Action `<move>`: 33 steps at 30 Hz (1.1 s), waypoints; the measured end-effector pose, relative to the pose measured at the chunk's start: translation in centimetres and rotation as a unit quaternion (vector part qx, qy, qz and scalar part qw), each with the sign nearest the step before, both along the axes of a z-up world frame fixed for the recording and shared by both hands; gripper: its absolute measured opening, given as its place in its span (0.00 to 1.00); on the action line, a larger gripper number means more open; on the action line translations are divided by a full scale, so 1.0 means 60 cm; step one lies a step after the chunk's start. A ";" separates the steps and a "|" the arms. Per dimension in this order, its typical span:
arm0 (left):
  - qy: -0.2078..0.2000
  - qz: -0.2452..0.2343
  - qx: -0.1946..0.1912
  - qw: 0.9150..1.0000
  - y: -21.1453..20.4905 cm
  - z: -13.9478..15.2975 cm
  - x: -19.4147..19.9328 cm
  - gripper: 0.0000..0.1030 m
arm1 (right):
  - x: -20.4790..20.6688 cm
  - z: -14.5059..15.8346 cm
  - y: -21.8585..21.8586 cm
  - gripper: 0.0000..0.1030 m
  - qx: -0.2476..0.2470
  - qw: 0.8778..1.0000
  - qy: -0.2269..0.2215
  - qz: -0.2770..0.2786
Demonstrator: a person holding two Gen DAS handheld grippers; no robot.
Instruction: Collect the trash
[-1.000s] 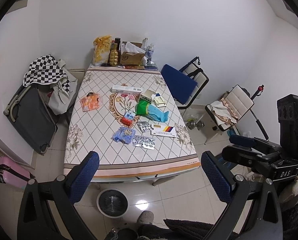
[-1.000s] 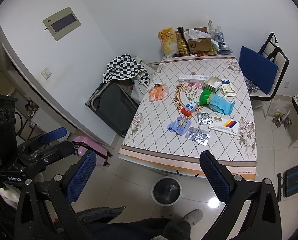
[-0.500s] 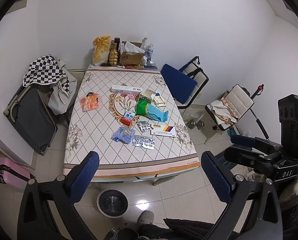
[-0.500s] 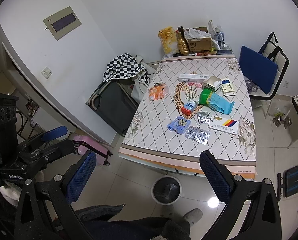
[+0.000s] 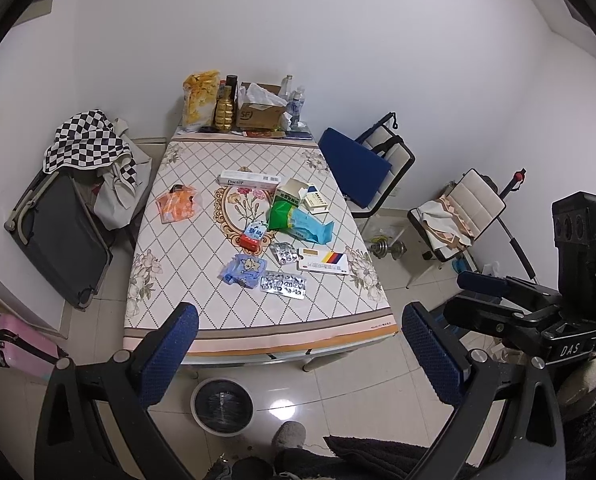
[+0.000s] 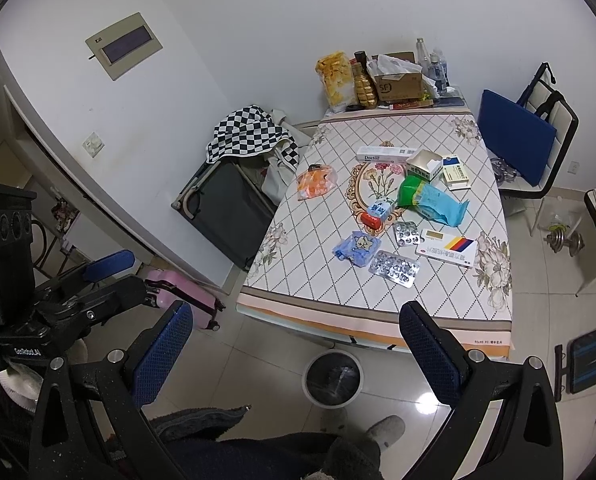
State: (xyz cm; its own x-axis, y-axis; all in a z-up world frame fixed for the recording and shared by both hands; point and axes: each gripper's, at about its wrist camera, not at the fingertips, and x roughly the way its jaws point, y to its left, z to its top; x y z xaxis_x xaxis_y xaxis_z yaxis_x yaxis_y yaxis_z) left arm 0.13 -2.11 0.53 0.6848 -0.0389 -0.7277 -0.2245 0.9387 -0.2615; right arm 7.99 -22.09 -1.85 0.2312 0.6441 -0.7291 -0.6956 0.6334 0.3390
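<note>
Two grippers are hanging well back from the table [image 5: 170, 320], both empty — the left gripper [image 5: 299, 350] has its fingers spread wide, and so does the right gripper [image 6: 296, 346]. Nothing is being touched yet, so I'm reading this as the approach step.

The trash is sitting mid-table: two blister packs [image 5: 284, 285], a crumpled blue wrapper [image 5: 244, 270], a striped medicine box [image 5: 323, 266], a green-and-blue pouch [image 5: 298, 222], an orange bag [image 5: 176, 207], a long white box [image 5: 250, 180] and small cartons [image 5: 303, 198]. The bin [image 5: 222, 404] is standing on the floor just in front of the near table edge.

For a clean first pick, I'd be going for the near blister pack or the blue wrapper — closest to the edge and above the bin. The flat pack is lying flush on the cloth, so coming in low with the jaws wide and sliding a finger under one edge should work better than pinching from above.

In the way: a blue chair [image 5: 355, 164] is crowding the table's right side, and a suitcase [image 5: 64, 240] with a checkered cloth [image 5: 86, 144] the left. The boxes and bottles at the far end are probably not trash; too small to tell.
</note>
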 end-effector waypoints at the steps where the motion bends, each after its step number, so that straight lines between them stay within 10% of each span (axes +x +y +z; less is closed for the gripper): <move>1: 0.000 0.000 0.000 1.000 -0.001 0.000 0.000 1.00 | 0.000 -0.001 0.000 1.00 0.000 1.000 0.000 0.000; 17: 0.029 0.028 0.048 0.998 0.014 -0.024 0.029 1.00 | 0.014 -0.013 0.008 1.00 0.005 0.999 0.014 -0.037; 23: 0.090 0.083 0.127 0.984 0.064 -0.124 0.114 1.00 | 0.059 -0.061 0.018 1.00 -0.051 0.990 0.002 -0.135; 33: 0.208 0.113 0.102 0.966 0.129 -0.321 0.308 1.00 | 0.322 -0.241 0.089 1.00 -0.195 0.971 0.018 -0.135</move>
State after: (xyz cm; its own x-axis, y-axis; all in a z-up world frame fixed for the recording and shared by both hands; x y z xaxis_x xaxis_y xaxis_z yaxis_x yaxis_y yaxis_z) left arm 18.61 5.63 -18.76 0.3052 0.2515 -0.9185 -0.4761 0.8756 0.0816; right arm 27.33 -16.72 -16.30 0.3236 0.2376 -0.9159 -0.4788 0.8760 0.0581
